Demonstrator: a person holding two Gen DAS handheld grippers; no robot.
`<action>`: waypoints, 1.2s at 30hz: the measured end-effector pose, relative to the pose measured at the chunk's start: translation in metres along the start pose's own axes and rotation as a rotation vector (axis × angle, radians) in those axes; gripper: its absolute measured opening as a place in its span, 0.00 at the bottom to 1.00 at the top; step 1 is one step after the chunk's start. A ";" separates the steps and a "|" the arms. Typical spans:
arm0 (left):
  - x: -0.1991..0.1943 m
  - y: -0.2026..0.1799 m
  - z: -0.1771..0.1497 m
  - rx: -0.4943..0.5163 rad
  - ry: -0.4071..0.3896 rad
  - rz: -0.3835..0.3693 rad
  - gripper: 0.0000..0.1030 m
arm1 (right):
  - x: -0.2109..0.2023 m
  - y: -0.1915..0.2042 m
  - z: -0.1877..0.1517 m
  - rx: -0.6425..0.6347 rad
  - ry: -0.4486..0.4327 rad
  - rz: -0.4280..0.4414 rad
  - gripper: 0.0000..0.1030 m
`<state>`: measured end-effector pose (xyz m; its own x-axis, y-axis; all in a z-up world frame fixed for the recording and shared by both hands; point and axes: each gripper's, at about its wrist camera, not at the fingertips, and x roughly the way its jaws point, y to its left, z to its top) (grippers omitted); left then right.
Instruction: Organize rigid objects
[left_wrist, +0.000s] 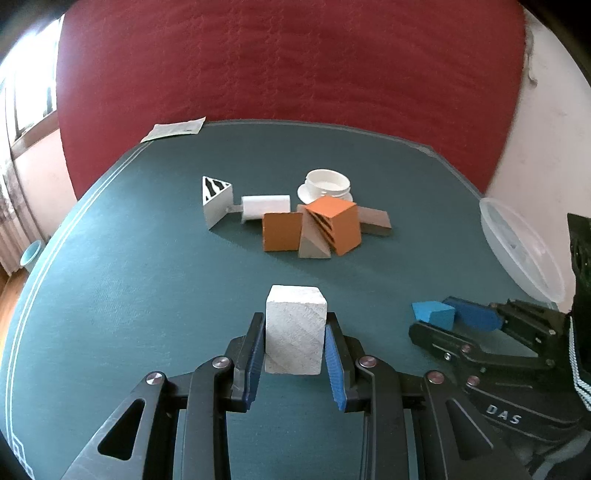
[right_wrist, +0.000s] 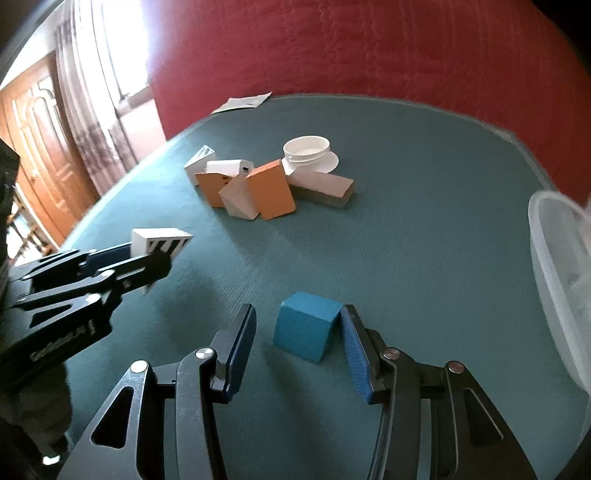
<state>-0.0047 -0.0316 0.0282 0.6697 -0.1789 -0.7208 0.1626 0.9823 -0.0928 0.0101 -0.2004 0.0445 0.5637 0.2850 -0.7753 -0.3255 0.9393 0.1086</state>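
Left gripper (left_wrist: 295, 343) clamps white block (left_wrist: 295, 328), pads on flat side faces. Right gripper (right_wrist: 299, 343) jaws open around blue cube (right_wrist: 306, 330), one pad touching. Both near side of block pile (left_wrist: 310, 225). Cube looks light, stiff; squeeze opposite flat faces.

A white block (left_wrist: 295, 330) stood upright on the teal table (left_wrist: 147, 258), a blue cube (right_wrist: 308, 325) lay nearby, and orange, grey and white blocks (left_wrist: 314, 225) clustered beside a white jar (left_wrist: 328, 183).

Two wrist views; shared tabletop (left_wrist: 110, 258)
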 end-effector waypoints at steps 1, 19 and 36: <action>0.000 0.000 -0.001 0.000 0.002 0.000 0.31 | 0.001 0.002 0.001 -0.010 -0.001 -0.016 0.47; 0.001 -0.013 0.005 0.014 -0.005 0.007 0.31 | -0.043 -0.040 -0.009 0.097 -0.100 -0.048 0.36; -0.004 -0.087 0.030 0.148 -0.055 -0.024 0.31 | -0.108 -0.175 -0.030 0.394 -0.272 -0.341 0.36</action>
<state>0.0006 -0.1180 0.0601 0.7026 -0.2092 -0.6802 0.2811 0.9597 -0.0047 -0.0160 -0.4015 0.0904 0.7784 -0.0555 -0.6253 0.1855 0.9719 0.1447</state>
